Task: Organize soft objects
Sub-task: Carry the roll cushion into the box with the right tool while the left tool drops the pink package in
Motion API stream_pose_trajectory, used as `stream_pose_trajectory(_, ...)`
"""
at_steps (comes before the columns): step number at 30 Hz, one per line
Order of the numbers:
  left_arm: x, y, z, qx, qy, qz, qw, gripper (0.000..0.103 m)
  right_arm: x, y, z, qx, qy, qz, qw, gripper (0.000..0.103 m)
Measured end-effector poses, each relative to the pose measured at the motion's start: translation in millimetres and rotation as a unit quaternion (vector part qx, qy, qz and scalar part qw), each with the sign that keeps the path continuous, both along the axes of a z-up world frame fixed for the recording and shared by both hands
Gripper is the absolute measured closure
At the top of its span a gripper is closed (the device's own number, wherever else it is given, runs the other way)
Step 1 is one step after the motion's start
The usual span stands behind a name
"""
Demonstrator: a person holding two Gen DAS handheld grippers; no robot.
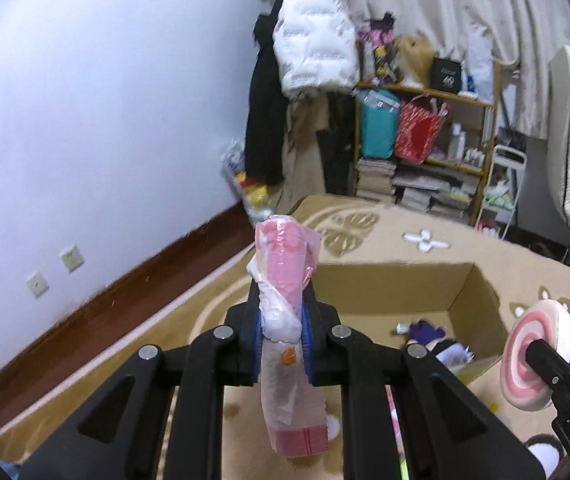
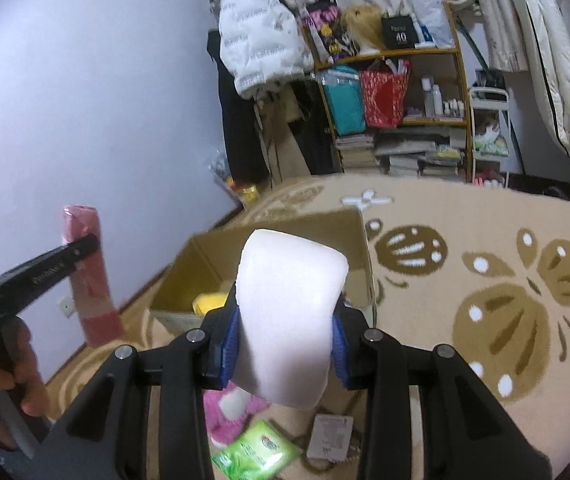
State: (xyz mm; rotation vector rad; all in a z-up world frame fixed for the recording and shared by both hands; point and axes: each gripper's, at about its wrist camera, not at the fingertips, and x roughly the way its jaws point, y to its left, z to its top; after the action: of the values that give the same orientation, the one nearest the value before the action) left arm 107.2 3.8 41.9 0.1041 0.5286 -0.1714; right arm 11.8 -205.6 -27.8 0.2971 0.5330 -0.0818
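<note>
My left gripper (image 1: 283,320) is shut on a long pink packet in thin plastic wrap (image 1: 285,264), held upright above the carpet; the packet also shows in the right wrist view (image 2: 91,276). My right gripper (image 2: 285,332) is shut on a round soft cushion (image 2: 291,312), white on its back, with pink and white rings on its face (image 1: 533,360). An open cardboard box (image 1: 381,288) lies on the carpet just beyond both grippers. It holds a purple soft toy (image 1: 429,330) and a yellow soft thing (image 2: 209,304).
A beige patterned carpet (image 2: 485,280) covers the floor. A green packet (image 2: 257,454), a pink fluffy item (image 2: 225,412) and a paper tag (image 2: 331,430) lie under my right gripper. A cluttered shelf (image 2: 397,92), hanging coats (image 1: 313,40) and a wall (image 1: 105,100) stand behind.
</note>
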Motion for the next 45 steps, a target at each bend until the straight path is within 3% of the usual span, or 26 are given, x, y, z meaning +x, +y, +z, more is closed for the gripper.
stream_pose_trajectory(6,1,-20,4,0.019,-0.04,-0.024,0.9987,0.088,13,0,8,-0.007,-0.023,0.003,1.0,0.063)
stream_pose_trajectory(13,18,-26,-11,-0.02,-0.043,-0.047,0.9978,0.088,40,-2,-3,-0.029,-0.024,0.024,0.999,0.063)
stream_pose_trajectory(29,48,-23,-39,-0.071,-0.001,-0.046,0.9964,0.085,70,-9,-22,-0.053,-0.001,0.034,0.998,0.058)
stream_pose_trajectory(32,52,-25,-46,-0.058,0.011,-0.041,0.9974,0.078,76,-8,-23,-0.057,0.0,0.035,0.998,0.053)
stream_pose_trajectory(34,53,-27,-49,-0.048,0.015,-0.039,0.998,0.067,79,-9,-25,-0.059,0.001,0.032,0.998,0.052)
stream_pose_trajectory(36,50,-27,-47,-0.04,0.001,-0.026,0.9988,0.034,81,-9,-27,-0.058,0.006,0.035,0.998,0.049)
stream_pose_trajectory(38,47,-25,-44,-0.033,-0.014,-0.011,0.9993,0.027,81,-10,-30,-0.053,0.007,0.034,0.998,0.044)
stream_pose_trajectory(42,49,-21,-42,-0.032,-0.006,-0.005,0.9994,0.009,77,-17,-29,-0.031,0.001,0.029,0.999,0.025)
stream_pose_trajectory(45,50,-16,-43,-0.032,-0.007,0.01,0.9994,0.006,74,-23,-27,-0.018,-0.005,0.021,1.0,0.017)
